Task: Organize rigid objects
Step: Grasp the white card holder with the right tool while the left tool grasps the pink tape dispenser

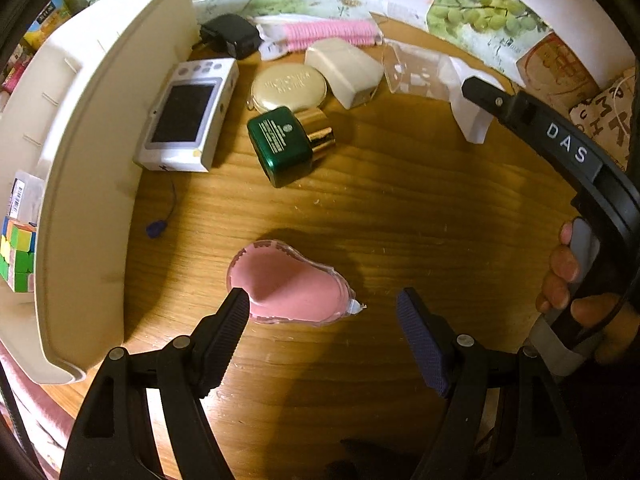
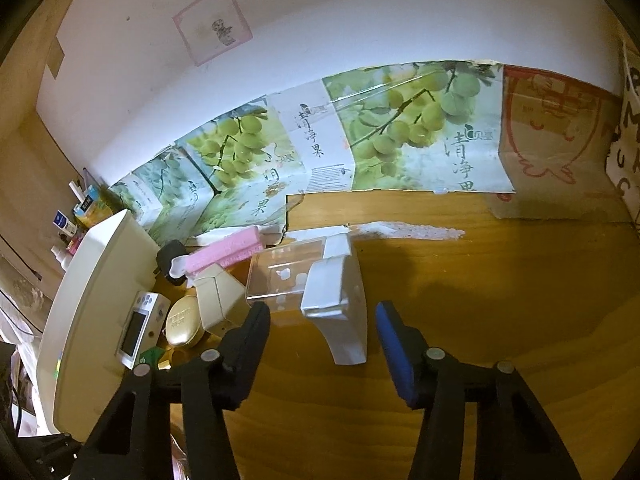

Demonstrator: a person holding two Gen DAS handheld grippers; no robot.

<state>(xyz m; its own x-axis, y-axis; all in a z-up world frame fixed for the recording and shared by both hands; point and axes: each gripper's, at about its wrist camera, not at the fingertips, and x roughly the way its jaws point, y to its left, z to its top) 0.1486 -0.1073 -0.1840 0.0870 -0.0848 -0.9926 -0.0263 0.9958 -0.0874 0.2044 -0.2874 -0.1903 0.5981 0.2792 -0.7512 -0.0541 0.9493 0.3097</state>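
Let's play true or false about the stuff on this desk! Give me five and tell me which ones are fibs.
1. The pink pear-shaped thing lies between the left gripper's fingers. True.
2. The green jar has a silver cap. False: its cap is gold.
3. The right gripper is shut on the white holder. False: its fingers are apart, and the holder sits on the desk just beyond them.
4. A coloured cube sits in the white tray. True.
5. The little screen device is black. False: it is white with a dark screen.
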